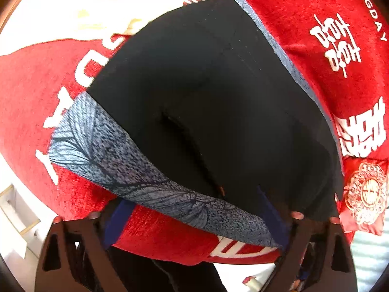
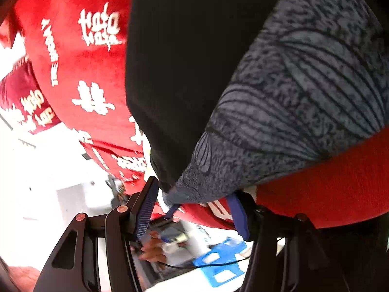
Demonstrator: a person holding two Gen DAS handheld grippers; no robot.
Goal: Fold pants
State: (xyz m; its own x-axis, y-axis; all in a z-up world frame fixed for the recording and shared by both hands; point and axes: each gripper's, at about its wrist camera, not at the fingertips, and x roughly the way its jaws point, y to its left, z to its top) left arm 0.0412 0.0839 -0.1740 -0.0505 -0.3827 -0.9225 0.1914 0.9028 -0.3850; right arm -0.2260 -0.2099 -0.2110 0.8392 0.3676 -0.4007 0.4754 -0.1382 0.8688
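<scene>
The pants are black with a blue-grey patterned band along the edge. They lie on a red bedspread with white characters. My left gripper is open, its blue-padded fingers wide apart at the pants' near edge, holding nothing. In the right wrist view the pants and patterned band fill the upper right. My right gripper is open right at the band's corner, its fingers either side of it without pinching.
A red cushion with a gold-white medallion lies at the right edge of the bed. Beyond the bed's edge are a white floor, a blue stool-like object and a person's hand. A white cabinet shows at lower left.
</scene>
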